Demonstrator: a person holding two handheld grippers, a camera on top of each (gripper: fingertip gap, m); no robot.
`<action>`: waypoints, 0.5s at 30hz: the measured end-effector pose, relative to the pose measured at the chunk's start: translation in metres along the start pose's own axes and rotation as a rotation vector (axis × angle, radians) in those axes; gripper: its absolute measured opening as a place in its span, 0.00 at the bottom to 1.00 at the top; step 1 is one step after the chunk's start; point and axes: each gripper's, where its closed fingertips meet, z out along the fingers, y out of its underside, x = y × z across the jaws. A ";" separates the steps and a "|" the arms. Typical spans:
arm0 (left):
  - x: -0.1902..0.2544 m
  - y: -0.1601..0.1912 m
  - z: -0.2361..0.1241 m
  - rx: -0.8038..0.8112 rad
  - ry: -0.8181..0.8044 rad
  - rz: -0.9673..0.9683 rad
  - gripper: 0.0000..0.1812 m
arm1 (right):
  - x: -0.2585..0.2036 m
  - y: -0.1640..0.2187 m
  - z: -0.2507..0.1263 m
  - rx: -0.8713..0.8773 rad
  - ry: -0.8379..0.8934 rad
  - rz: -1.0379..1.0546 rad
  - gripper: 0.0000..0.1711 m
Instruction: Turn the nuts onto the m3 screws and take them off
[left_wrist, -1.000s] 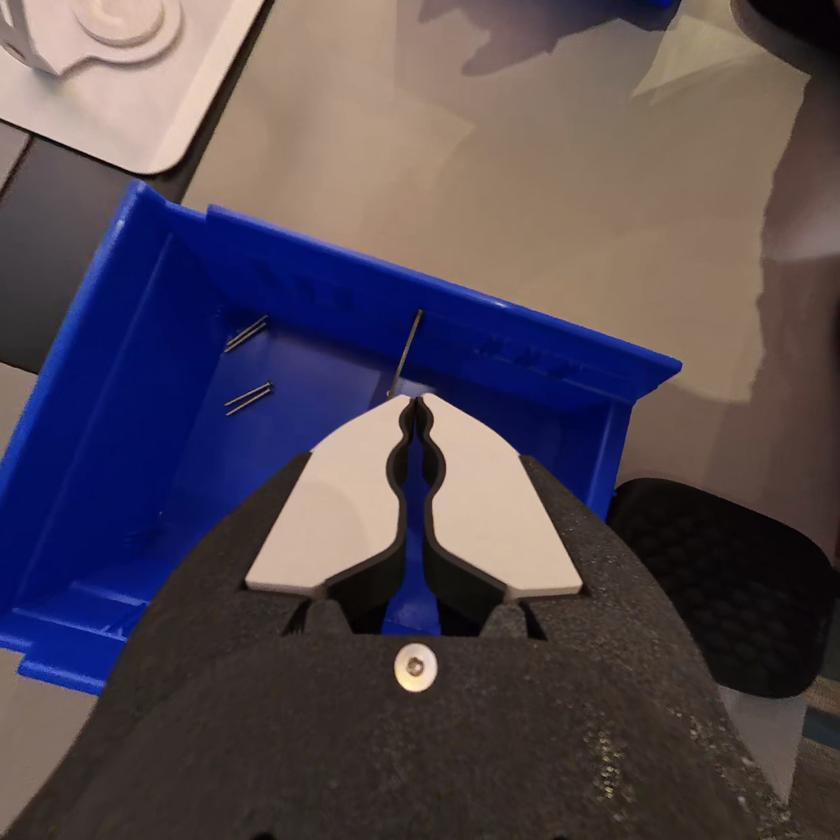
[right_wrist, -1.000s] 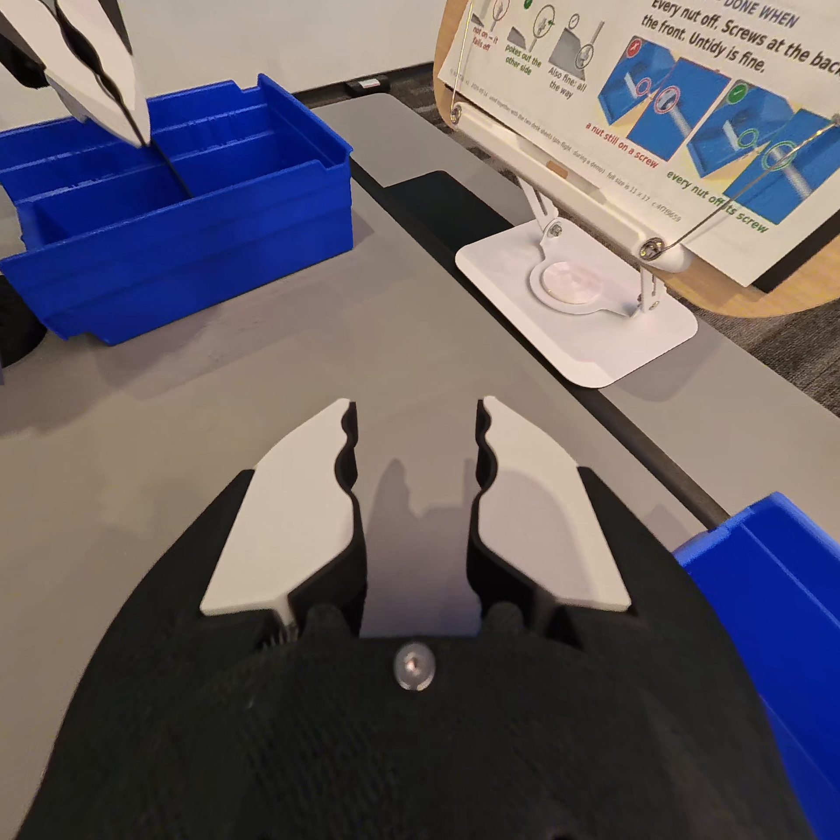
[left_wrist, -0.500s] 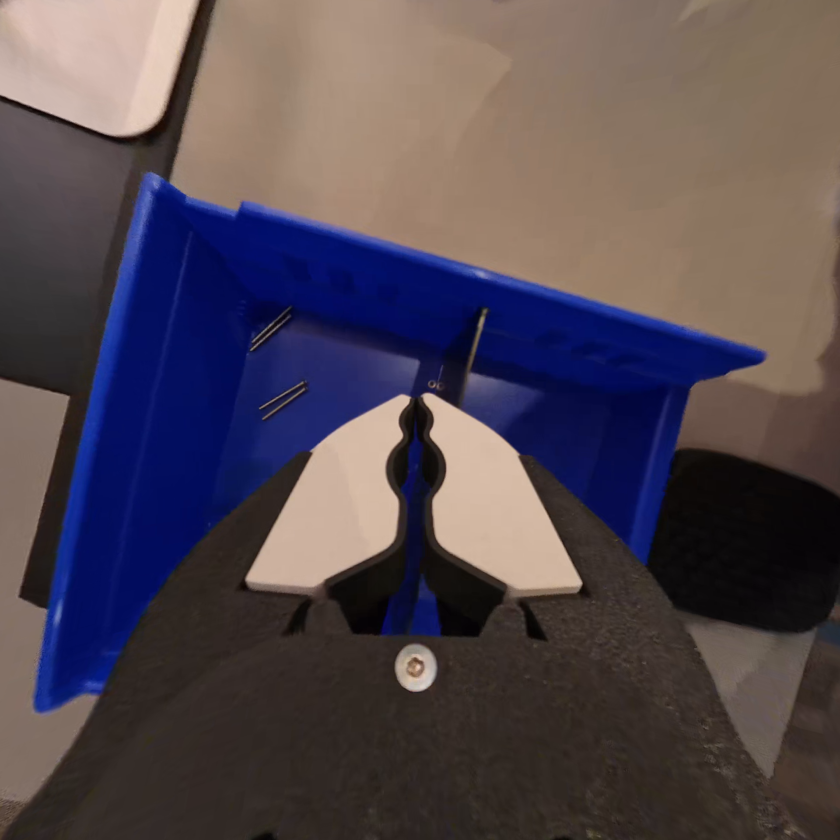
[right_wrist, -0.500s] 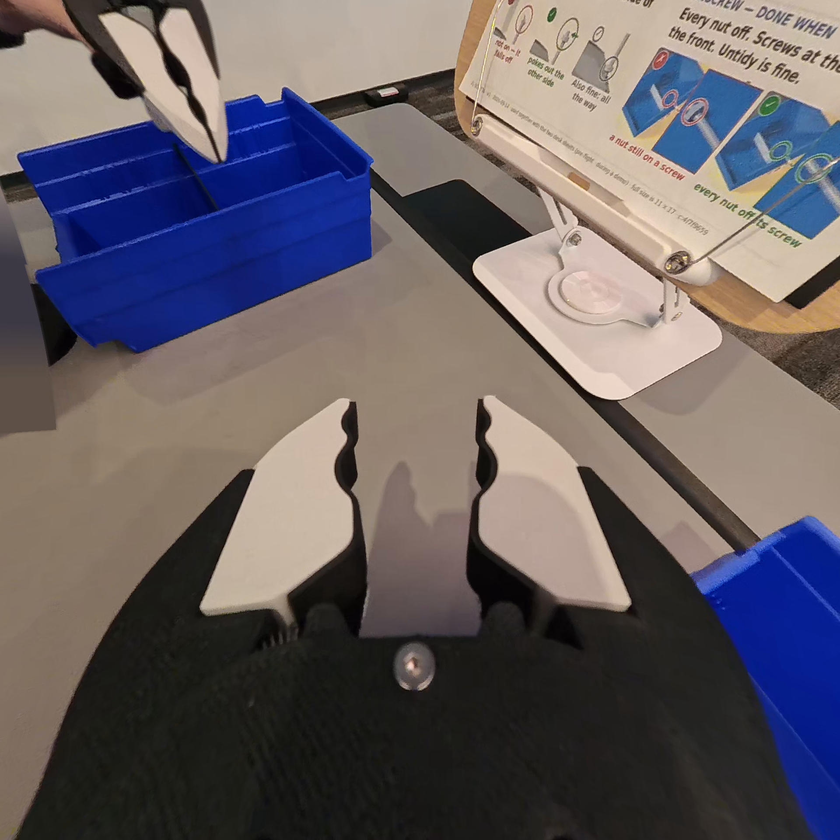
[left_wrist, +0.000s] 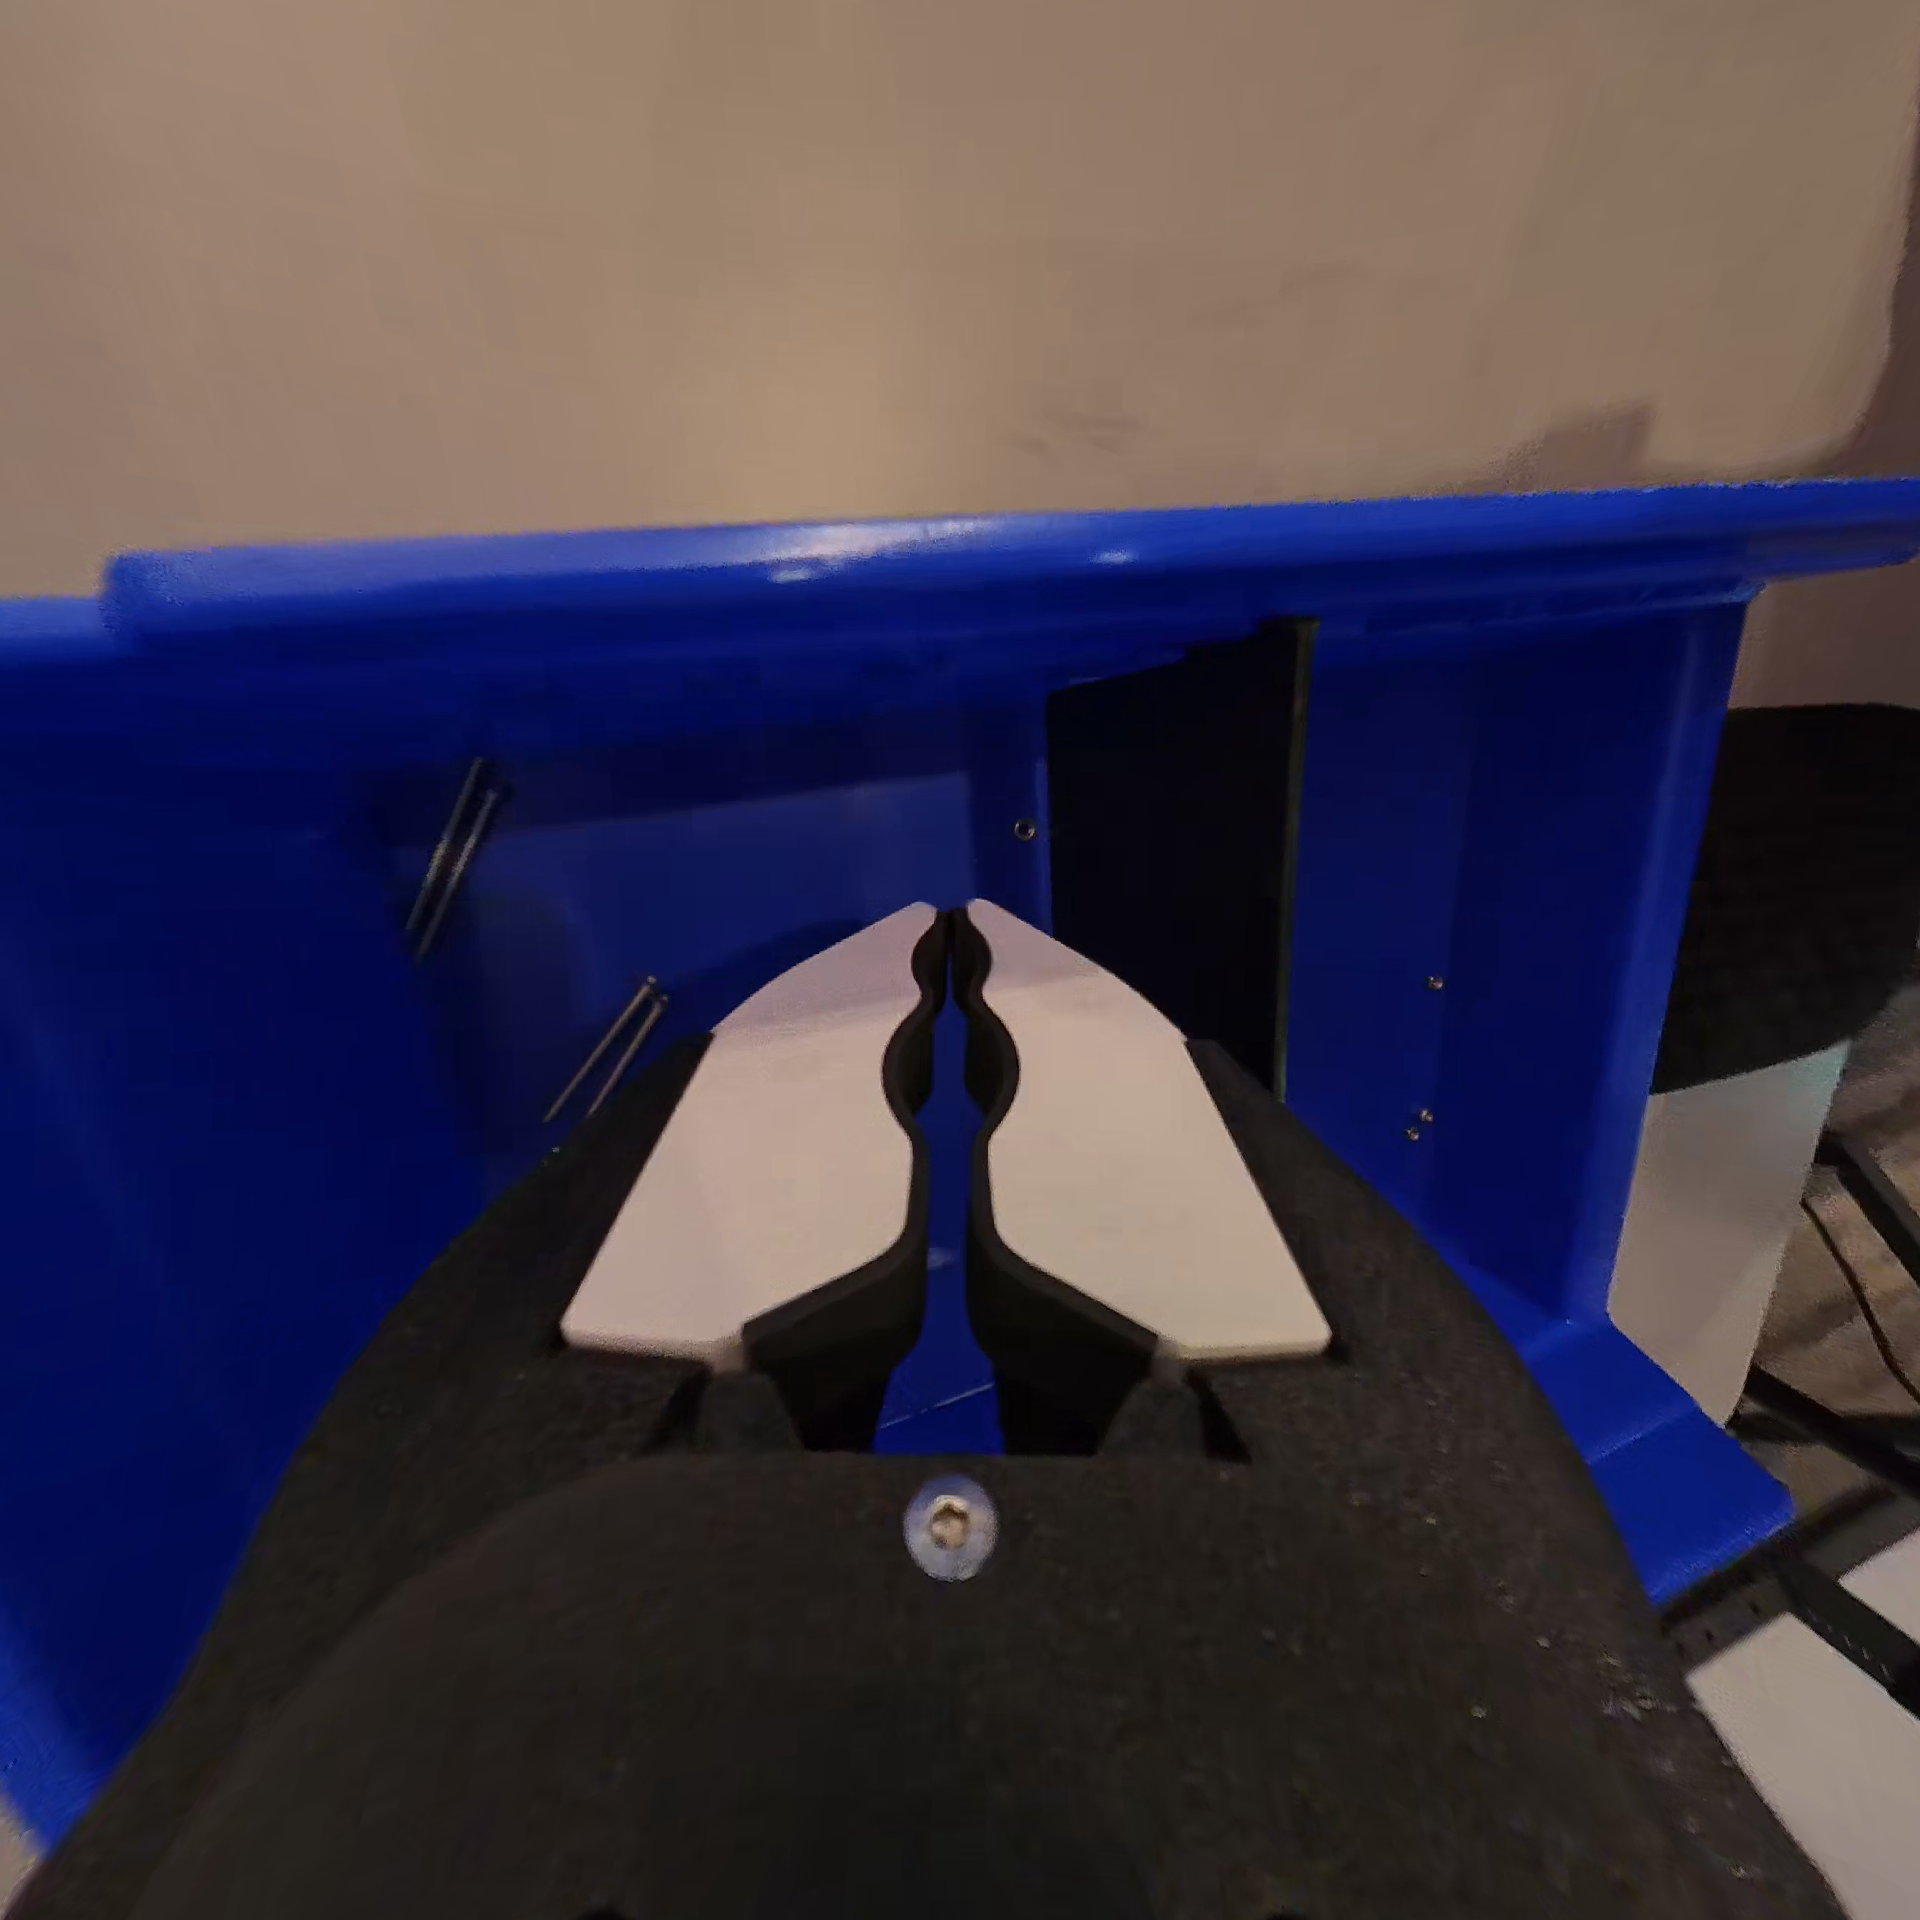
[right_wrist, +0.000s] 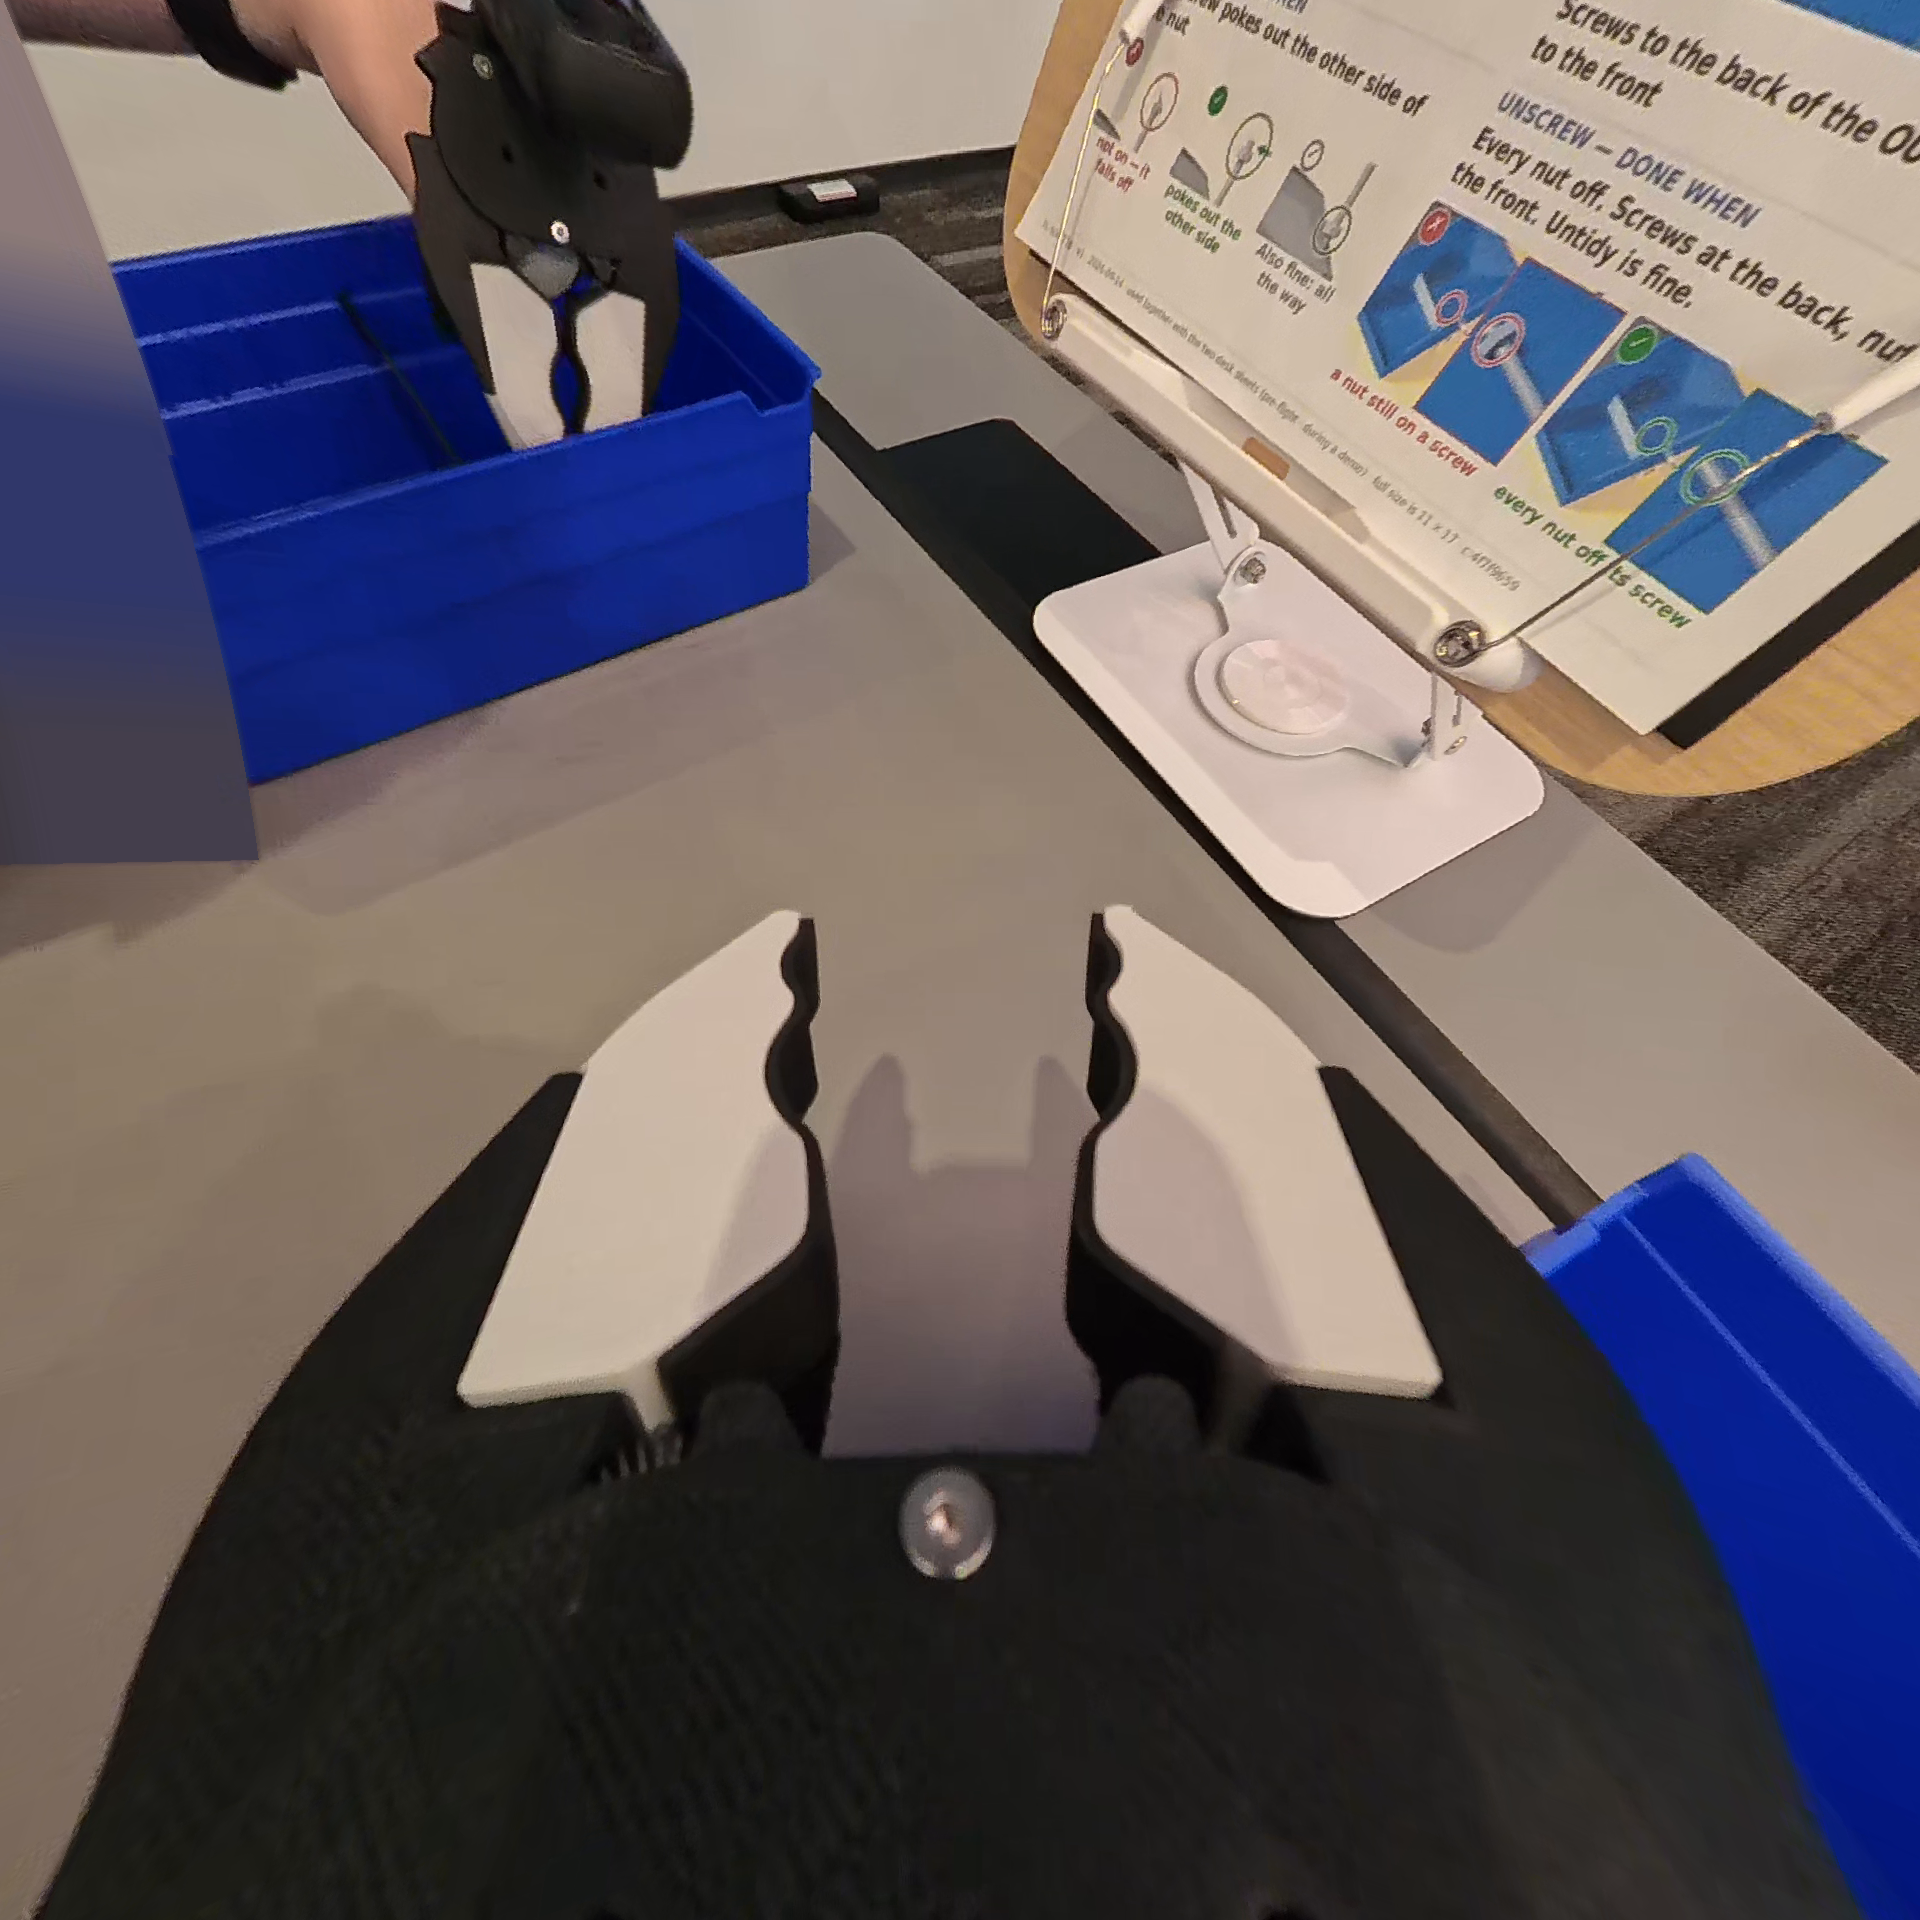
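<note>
My left gripper (left_wrist: 953, 916) is shut, its tips low inside the blue bin (left_wrist: 935, 582), and I see nothing between its fingers. Thin dark M3 screws lie in pairs on the bin floor to the left, one pair far (left_wrist: 455, 852) and one near (left_wrist: 613, 1049). Tiny nuts (left_wrist: 1425, 1117) lie right of a black divider (left_wrist: 1174, 831); one nut (left_wrist: 1023, 828) sits just left of it. The right wrist view shows the same left gripper (right_wrist: 566, 421) pointing down into that bin (right_wrist: 499, 582). My right gripper (right_wrist: 951, 935) is open and empty above the grey table (right_wrist: 623, 883).
A white stand (right_wrist: 1299, 748) with an instruction sheet (right_wrist: 1455, 312) is at the table's right edge. A second blue bin (right_wrist: 1725, 1403) is close on my right gripper's right. A dark gap (right_wrist: 987, 499) runs between two table tops. The gap from one gripper's tips to the other's is roughly 35 centimeters. Measured from the fingertips, the nut (left_wrist: 1023, 828) is 4 centimeters or so from the left gripper and 35 centimeters from the right.
My left gripper has dropped lower into the bin and levelled out, so the bin's far wall now fills its view. It stays shut. My right gripper stays open and has shifted slightly.
</note>
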 end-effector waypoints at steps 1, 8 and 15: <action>-0.001 0.001 0.003 -0.004 0.011 0.007 0.00 | 0.000 0.001 0.001 -0.006 0.001 -0.004 0.29; 0.002 0.004 0.020 -0.023 0.089 0.100 0.00 | -0.002 0.001 0.001 -0.027 0.007 -0.031 0.29; 0.007 0.005 0.026 -0.051 0.080 0.187 0.00 | -0.003 0.004 0.003 -0.038 -0.005 -0.032 0.30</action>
